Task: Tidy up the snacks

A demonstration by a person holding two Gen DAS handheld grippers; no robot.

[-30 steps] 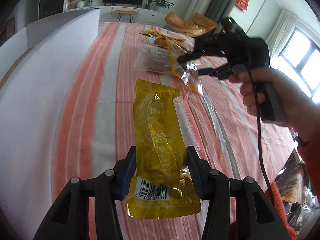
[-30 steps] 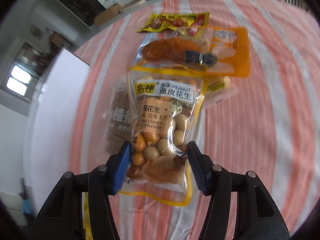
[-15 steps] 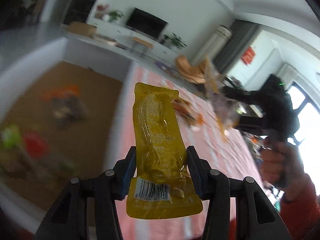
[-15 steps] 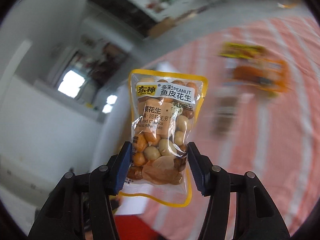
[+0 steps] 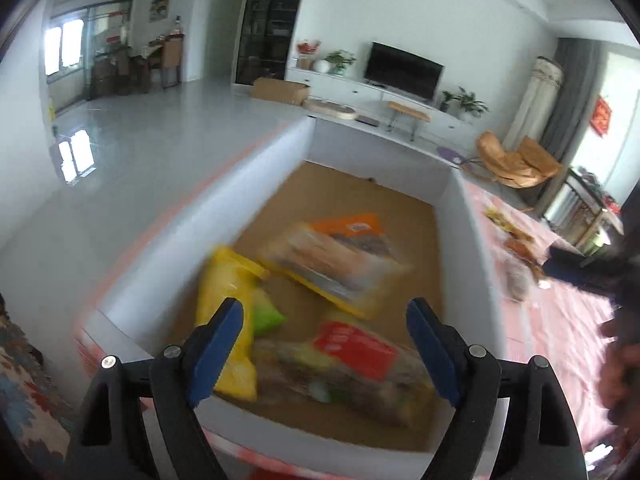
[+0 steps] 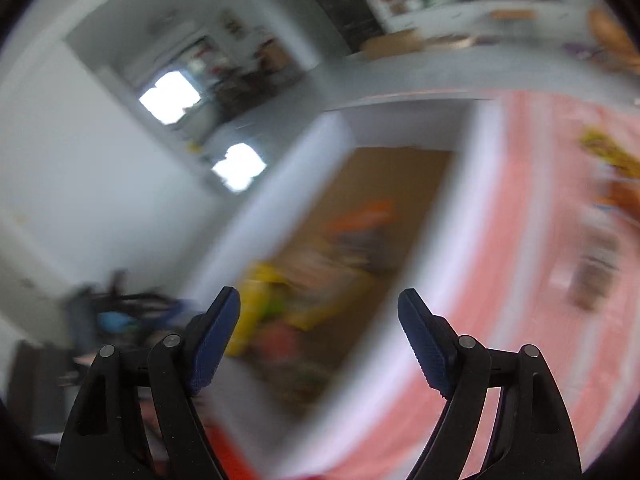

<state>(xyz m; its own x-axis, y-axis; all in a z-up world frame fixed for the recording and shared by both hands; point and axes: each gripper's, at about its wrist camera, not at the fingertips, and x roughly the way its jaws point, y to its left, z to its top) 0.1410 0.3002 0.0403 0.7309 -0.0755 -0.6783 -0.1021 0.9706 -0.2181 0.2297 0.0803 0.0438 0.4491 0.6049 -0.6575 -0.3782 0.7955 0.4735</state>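
Left gripper (image 5: 320, 328): over the box, pointing down into it; its jaws are opening and already stand wide. Nothing is between the blue pads (image 5: 216, 344); the packets seen past them lie lower, on the box floor.
Right gripper (image 6: 318, 324): also above the box, toward its right wall; its jaws are opening, wide apart, with nothing held between them. This view is heavily blurred.
Box (image 5: 460, 208): white walls, brown cardboard floor, open top; it stands on the striped cloth.
Yellow packet (image 5: 228, 280): in the box by the left wall, blurred, lying beside a green one (image 5: 266, 316).
Orange packet (image 5: 340, 256): near the middle of the box floor, lying flat with its orange top toward the far wall.
Red-label packet (image 5: 356, 364): at the near end of the box, clear wrapper with a red label, blurred; its contents cannot be made out.
Cloth (image 5: 560, 320): pink and white stripes, right of the box.
Loose snacks (image 5: 516, 240): a few packets on the cloth, outside the box, well apart from both sets of jaws; too blurred to name.
Hand (image 5: 620, 360): at the right edge of the left view, holding the dark body of the other tool.
Room: TV (image 5: 404, 70) on a low white unit, plants beside it, tan chair (image 5: 516, 160) to the right.
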